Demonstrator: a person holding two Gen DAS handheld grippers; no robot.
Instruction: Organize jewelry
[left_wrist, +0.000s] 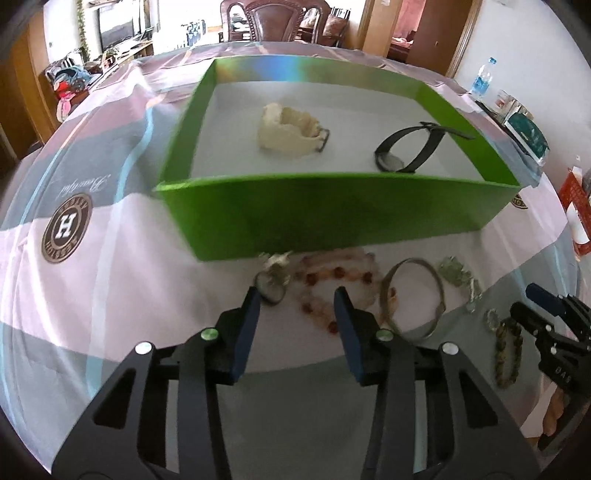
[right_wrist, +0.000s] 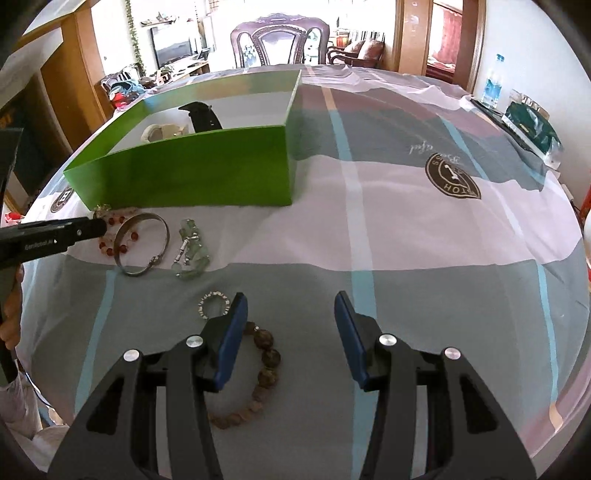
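A green box (left_wrist: 332, 218) holds a cream watch (left_wrist: 291, 131) and a black watch (left_wrist: 406, 151). Loose pieces lie on the cloth in front of it: a small pale-strapped watch (left_wrist: 273, 282), a red and pink bead bracelet (left_wrist: 325, 288), a silver bangle (left_wrist: 413, 299), a green stone bracelet (left_wrist: 458, 275), a small silver ring (right_wrist: 213, 304) and a brown bead bracelet (right_wrist: 266, 363). My left gripper (left_wrist: 297, 295) is open over the bead bracelet, its pads gripping nothing. My right gripper (right_wrist: 291, 299) is open on bare cloth, just right of the brown bracelet.
A striped tablecloth (right_wrist: 406, 236) with round logos covers the table. A water bottle (right_wrist: 494, 83) and a dark green box (right_wrist: 532, 123) stand at the far right edge. A wooden chair (right_wrist: 279, 42) is behind the table. A person's hand (right_wrist: 11, 306) shows at the left.
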